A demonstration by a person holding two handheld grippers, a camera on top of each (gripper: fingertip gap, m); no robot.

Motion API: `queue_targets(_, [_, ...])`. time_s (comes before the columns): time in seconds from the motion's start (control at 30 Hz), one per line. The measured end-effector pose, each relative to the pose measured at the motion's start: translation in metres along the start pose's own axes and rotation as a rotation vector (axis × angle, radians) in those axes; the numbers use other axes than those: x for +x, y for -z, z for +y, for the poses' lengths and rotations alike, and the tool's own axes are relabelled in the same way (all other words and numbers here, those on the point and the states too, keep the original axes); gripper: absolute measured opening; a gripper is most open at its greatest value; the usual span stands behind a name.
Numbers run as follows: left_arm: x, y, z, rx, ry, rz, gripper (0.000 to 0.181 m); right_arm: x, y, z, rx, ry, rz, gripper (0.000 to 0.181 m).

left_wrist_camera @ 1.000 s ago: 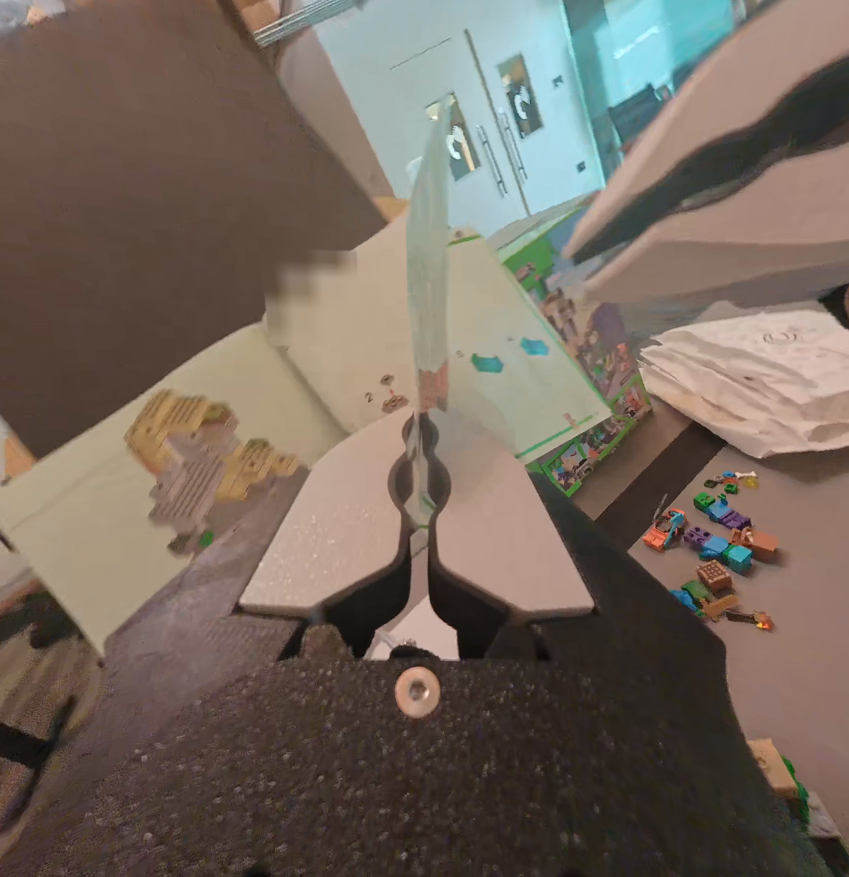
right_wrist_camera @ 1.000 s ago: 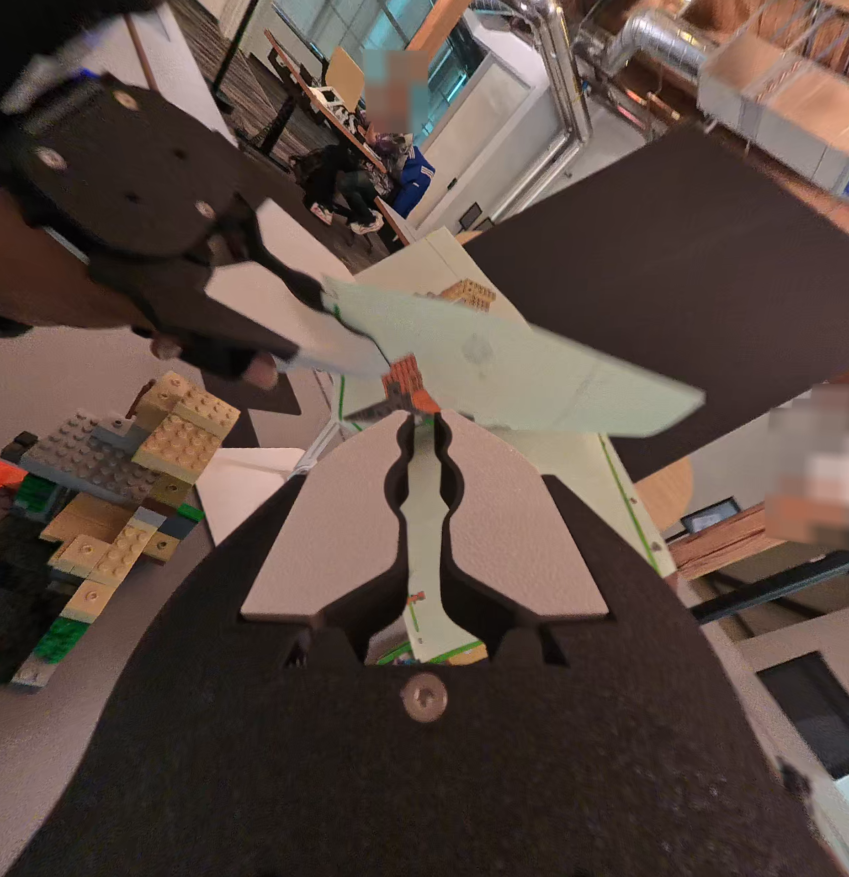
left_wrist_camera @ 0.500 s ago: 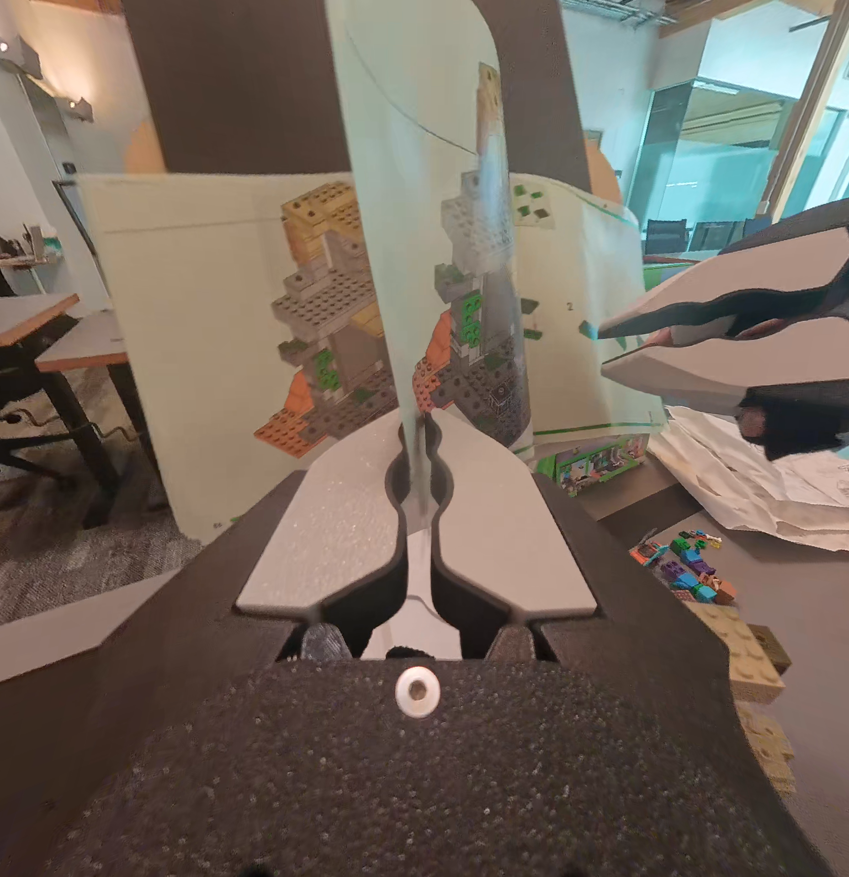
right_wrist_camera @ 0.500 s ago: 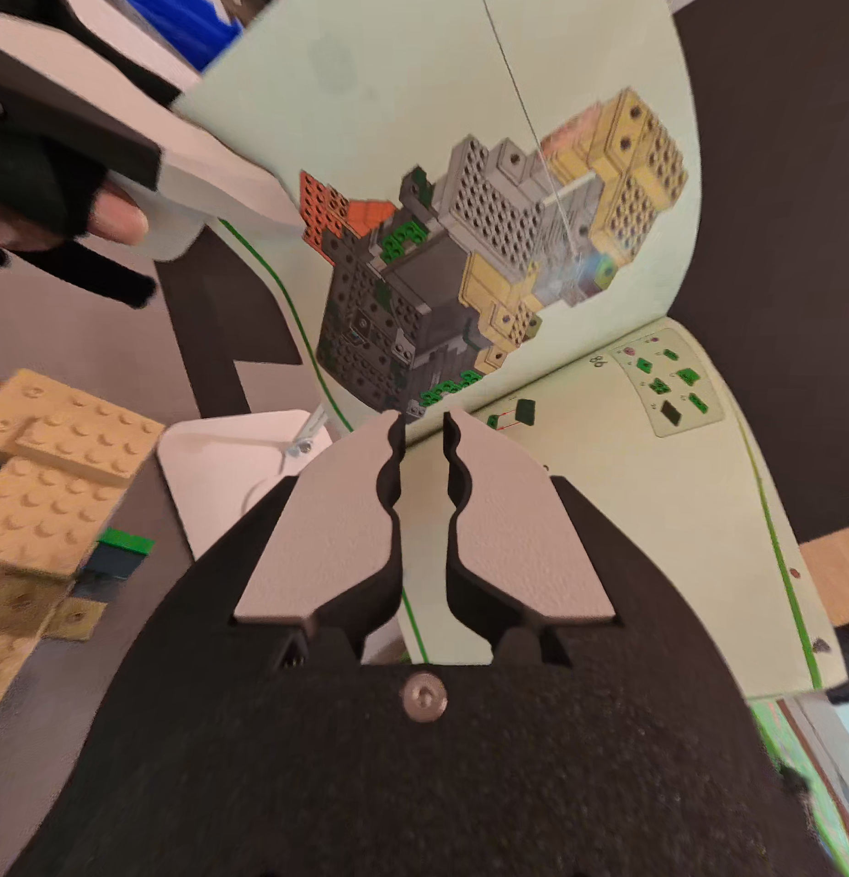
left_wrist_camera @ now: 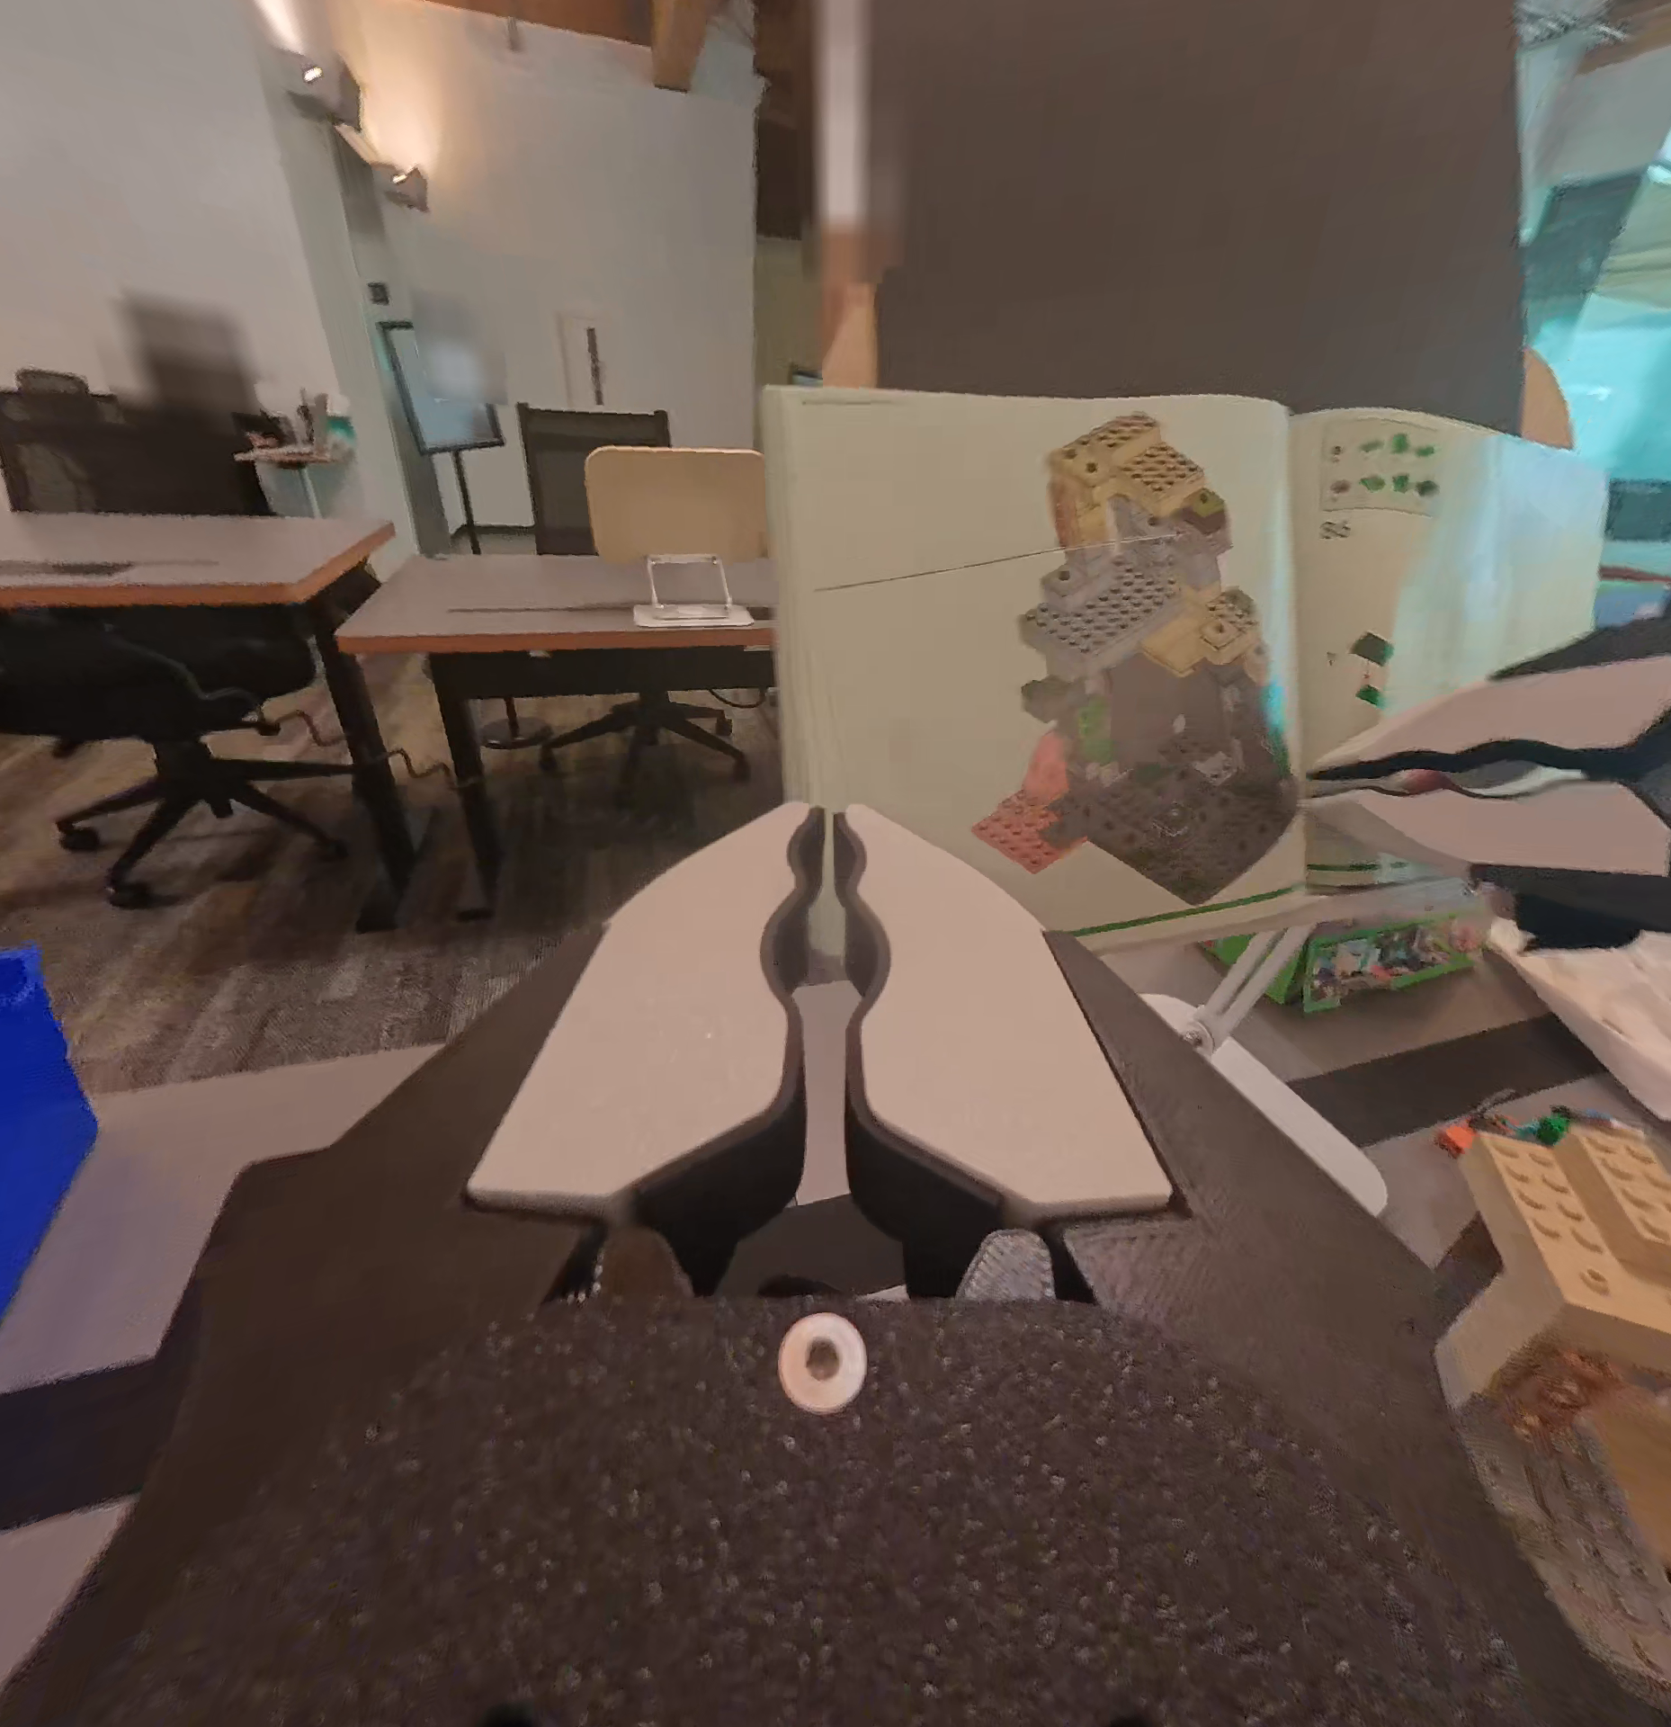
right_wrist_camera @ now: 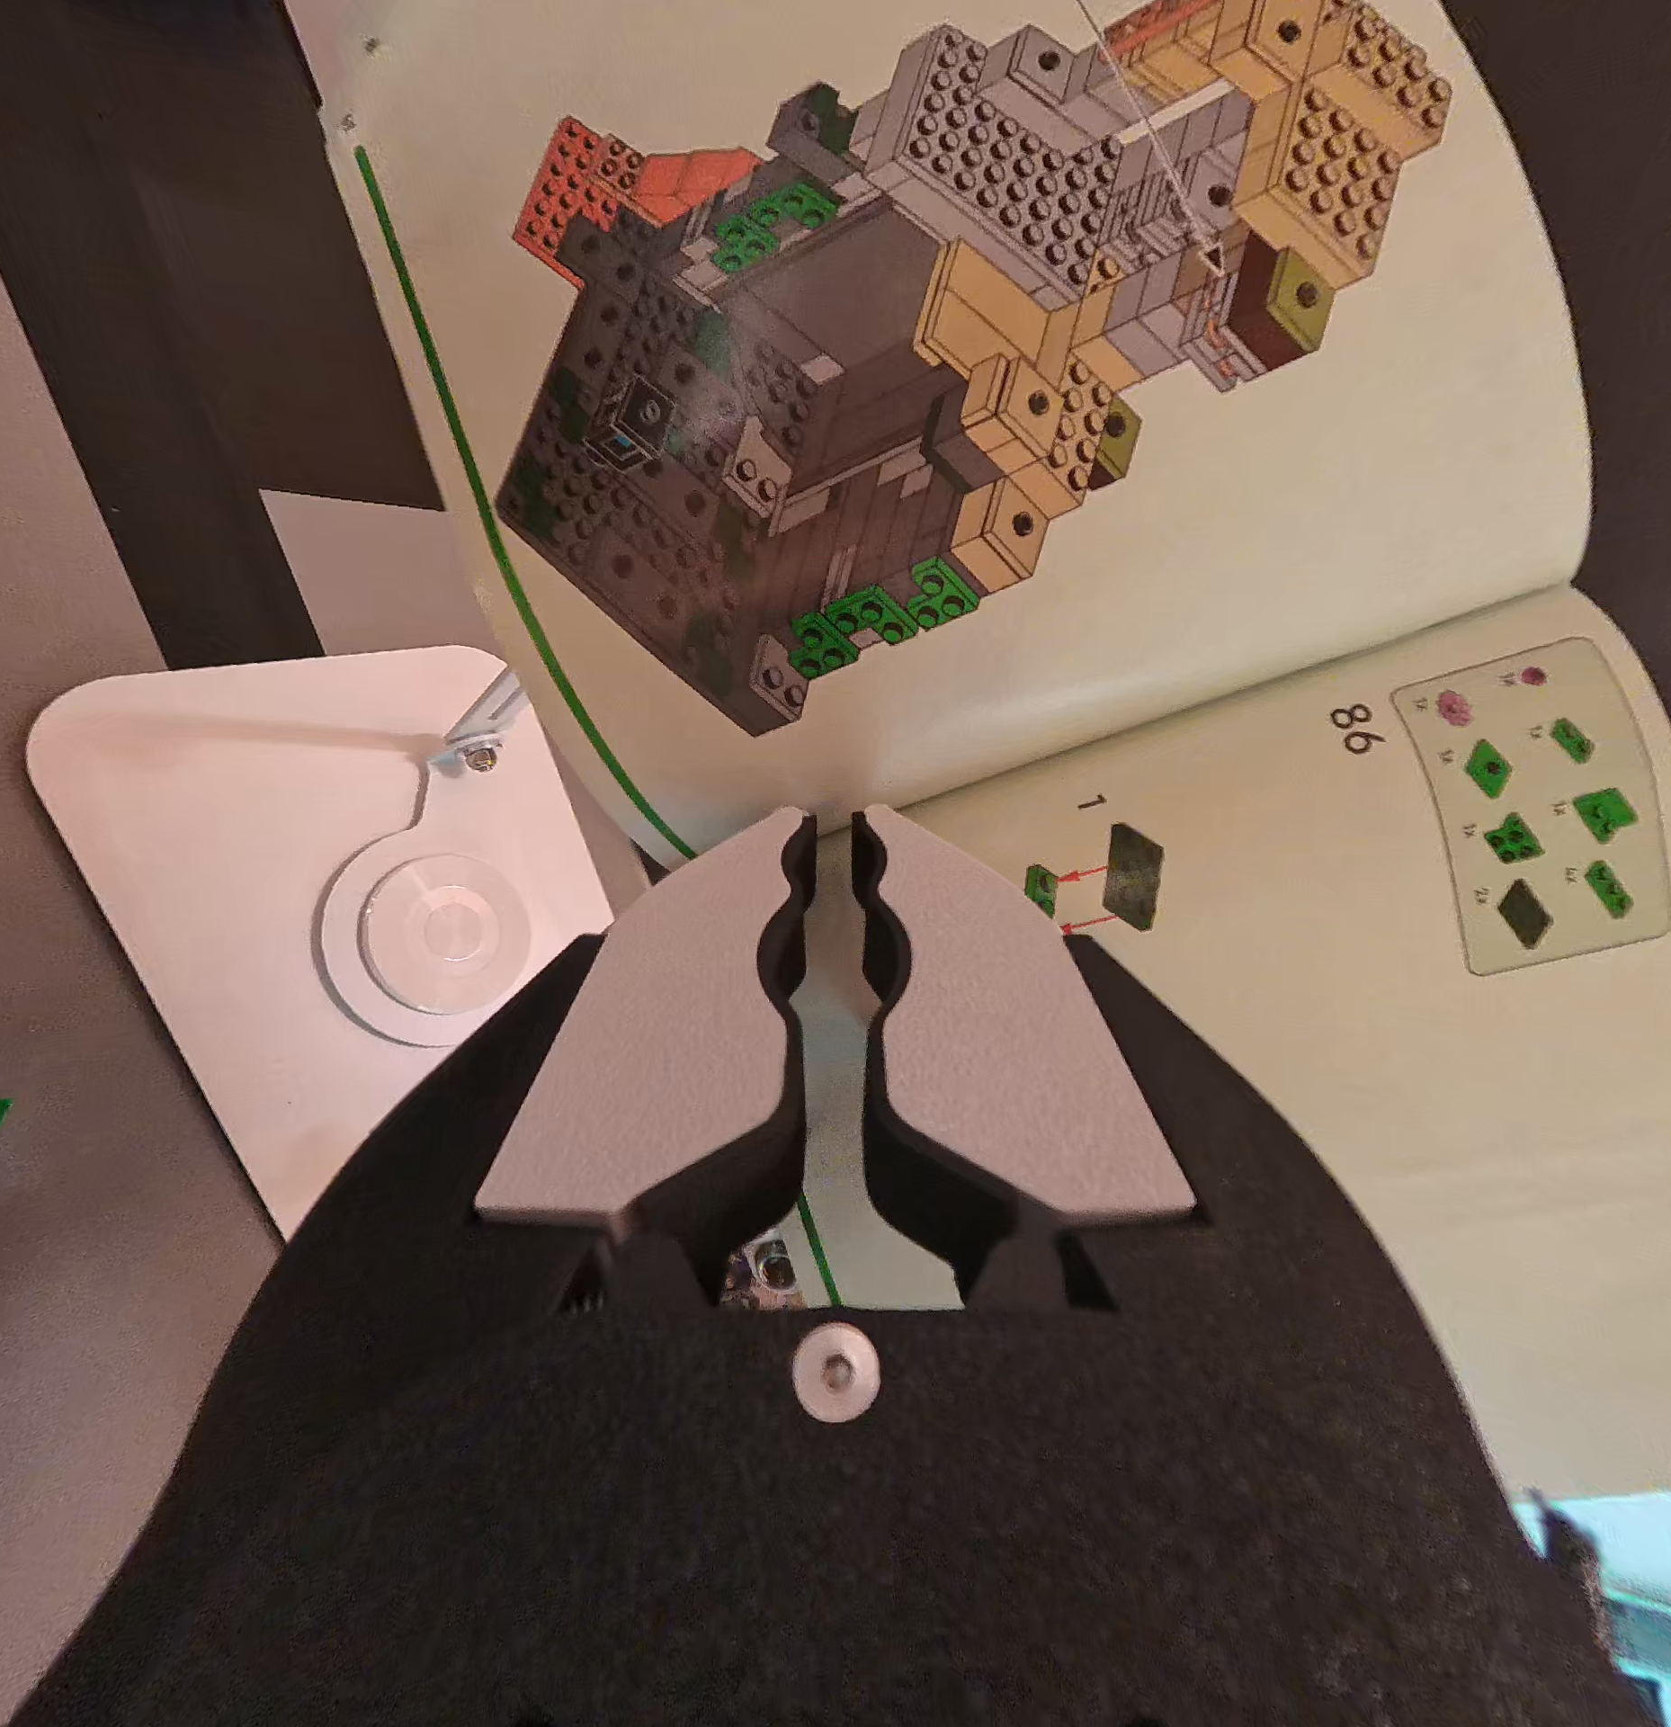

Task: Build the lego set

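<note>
Jaws: left gripper point(left_wrist_camera: 826, 822) nearly together, empty | right gripper point(right_wrist_camera: 834, 822) narrowly apart, empty | instruction booklet point(right_wrist_camera: 1047, 654) open on stand point(right_wrist_camera: 252, 841)

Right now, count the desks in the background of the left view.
2 desks: one at far left, the other right of it, beside the booklet. More may hide behind the booklet.

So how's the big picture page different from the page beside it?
The picture page shows one big brick model; the parts page shows small pieces in a box and a tiny step drawing. The picture page bulges in a curve; the parts page lies flatter. Both are pale pages of one open booklet.
</note>
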State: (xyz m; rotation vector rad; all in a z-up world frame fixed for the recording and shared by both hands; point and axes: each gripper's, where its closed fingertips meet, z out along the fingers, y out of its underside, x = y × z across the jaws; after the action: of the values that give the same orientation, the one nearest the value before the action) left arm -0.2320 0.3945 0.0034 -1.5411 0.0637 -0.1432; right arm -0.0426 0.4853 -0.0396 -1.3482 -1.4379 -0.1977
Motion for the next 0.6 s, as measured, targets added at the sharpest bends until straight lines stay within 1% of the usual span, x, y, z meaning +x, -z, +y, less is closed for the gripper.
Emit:
queue_targets(0.03, [0.008, -0.001, -0.003, -0.003, -0.033, 0.022, 0.000, 0.001, -0.001, 0.001, -0.004, -0.012, 0.002, 0.006])
queue_targets(0.1, [0.028, -0.009, -0.008, -0.019, -0.123, 0.059, 0.000, 0.002, -0.003, 0.002, -0.009, -0.035, 0.001, 0.004])
queue_targets(0.2, [0.073, -0.033, -0.006, -0.092, -0.236, 0.176, 0.000, 0.005, -0.004, 0.001, 0.003, -0.114, -0.005, 0.000])
queue_targets(0.3, [0.114, -0.065, 0.003, -0.169, -0.287, 0.269, 0.000, 0.010, -0.004, -0.004, 0.035, -0.266, -0.034, 0.000])
queue_targets(0.4, [0.145, -0.094, 0.015, -0.244, -0.316, 0.323, 0.000, 0.019, -0.003, -0.006, 0.066, -0.428, -0.069, 0.000])
queue_targets(0.5, [0.159, -0.116, 0.033, -0.345, -0.401, 0.302, 0.000, 0.023, -0.006, -0.004, 0.049, -0.506, -0.111, 0.000])
queue_targets(0.57, [0.160, -0.124, 0.048, -0.428, -0.443, 0.284, 0.000, 0.022, -0.009, -0.002, 0.030, -0.504, -0.121, 0.000])
queue_targets(0.6, [0.160, -0.126, 0.051, -0.446, -0.470, 0.274, 0.000, 0.019, -0.009, -0.001, 0.016, -0.495, -0.126, 0.000])
